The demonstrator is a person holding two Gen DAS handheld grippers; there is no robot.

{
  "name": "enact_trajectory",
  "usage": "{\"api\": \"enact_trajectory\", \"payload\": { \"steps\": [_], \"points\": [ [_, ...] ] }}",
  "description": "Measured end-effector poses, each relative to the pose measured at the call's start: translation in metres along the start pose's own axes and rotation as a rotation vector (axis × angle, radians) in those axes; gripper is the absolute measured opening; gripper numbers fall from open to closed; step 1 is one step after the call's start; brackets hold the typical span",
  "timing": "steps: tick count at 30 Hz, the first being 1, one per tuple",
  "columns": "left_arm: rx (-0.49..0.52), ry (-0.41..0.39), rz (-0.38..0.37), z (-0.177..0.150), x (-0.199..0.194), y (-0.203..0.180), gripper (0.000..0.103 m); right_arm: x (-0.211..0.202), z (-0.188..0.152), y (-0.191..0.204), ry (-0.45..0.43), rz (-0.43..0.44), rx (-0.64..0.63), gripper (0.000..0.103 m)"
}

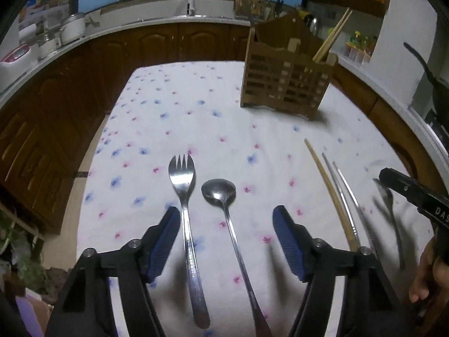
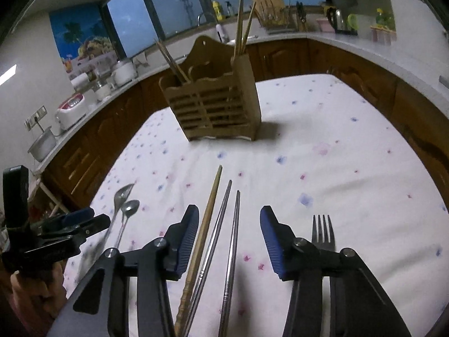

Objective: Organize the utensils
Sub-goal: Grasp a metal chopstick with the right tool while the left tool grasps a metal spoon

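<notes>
In the left wrist view my left gripper (image 1: 226, 216) is open above a steel spork (image 1: 185, 213) and a steel spoon (image 1: 224, 202) lying side by side on the flowered tablecloth (image 1: 168, 118). In the right wrist view my right gripper (image 2: 228, 219) is open above a wooden chopstick (image 2: 206, 224) and two metal chopsticks (image 2: 227, 224). A steel fork (image 2: 323, 231) lies just right of it. A wooden utensil holder (image 2: 213, 106), also in the left wrist view (image 1: 286, 81), stands farther back with wooden chopsticks (image 2: 241, 22) in it.
Kitchen counters with brown cabinets (image 1: 157, 42) ring the table. Rice cookers (image 2: 70, 109) and pots stand on the left counter, a kettle (image 2: 338, 19) at the back right. The left gripper shows at the left edge of the right wrist view (image 2: 67, 224).
</notes>
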State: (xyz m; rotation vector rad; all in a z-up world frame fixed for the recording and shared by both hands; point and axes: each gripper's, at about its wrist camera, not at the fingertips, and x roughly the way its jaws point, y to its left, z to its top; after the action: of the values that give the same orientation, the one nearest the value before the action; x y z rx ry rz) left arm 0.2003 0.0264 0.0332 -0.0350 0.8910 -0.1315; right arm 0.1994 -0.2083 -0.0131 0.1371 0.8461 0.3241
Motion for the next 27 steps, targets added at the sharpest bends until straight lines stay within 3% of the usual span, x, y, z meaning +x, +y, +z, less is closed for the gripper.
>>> {"api": "enact_trajectory", "payload": {
  "steps": [11, 14, 22, 27],
  "points": [
    [0.009, 0.080, -0.016, 0.006, 0.037, -0.004, 0.047, 0.031, 0.003, -0.004, 0.084, -0.024, -0.026, 0.030],
    [0.007, 0.099, -0.025, 0.006, 0.045, -0.005, 0.039, 0.043, 0.005, -0.003, 0.109, -0.028, -0.041, 0.025],
    [0.004, 0.093, -0.030, 0.011, 0.055, -0.006, 0.033, 0.074, 0.010, 0.003, 0.173, -0.079, -0.110, 0.018],
    [0.008, 0.088, -0.028, 0.013, 0.058, -0.008, 0.012, 0.080, 0.013, 0.013, 0.183, -0.121, -0.181, 0.015]
  ]
}}
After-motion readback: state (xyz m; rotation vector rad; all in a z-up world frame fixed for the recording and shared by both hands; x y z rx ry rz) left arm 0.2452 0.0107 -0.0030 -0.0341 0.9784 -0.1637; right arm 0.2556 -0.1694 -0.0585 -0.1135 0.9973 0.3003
